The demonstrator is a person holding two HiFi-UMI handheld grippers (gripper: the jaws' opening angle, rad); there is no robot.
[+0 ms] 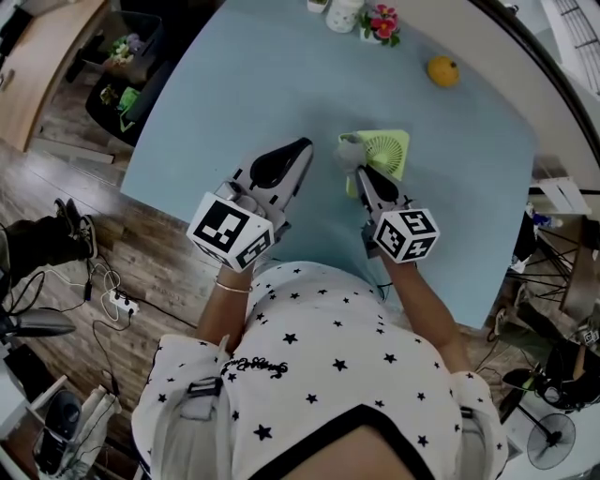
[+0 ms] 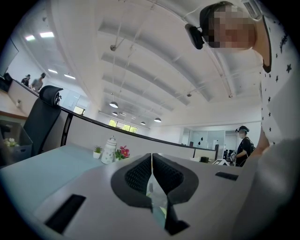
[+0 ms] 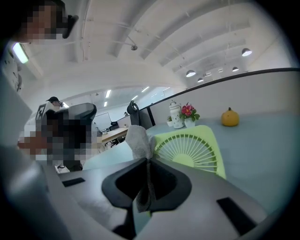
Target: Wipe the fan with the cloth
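Observation:
A small lime-green fan [image 1: 384,152] lies flat on the light blue table [image 1: 253,84], its round grille facing up. My right gripper [image 1: 363,174] is shut on a grey cloth [image 1: 349,150], which bunches at the fan's left edge. In the right gripper view the cloth [image 3: 137,139] sticks up from the closed jaws of the gripper [image 3: 148,161], just left of the fan [image 3: 192,150]. My left gripper [image 1: 302,147] hovers shut a little left of the cloth and holds nothing. Its jaws [image 2: 151,157] meet in the left gripper view.
At the table's far edge stand a white jar [image 1: 343,14] and a small pot of red flowers [image 1: 382,22]. An orange fruit-like object [image 1: 443,70] sits at the far right. Left of the table are a wooden floor, cables and a bin.

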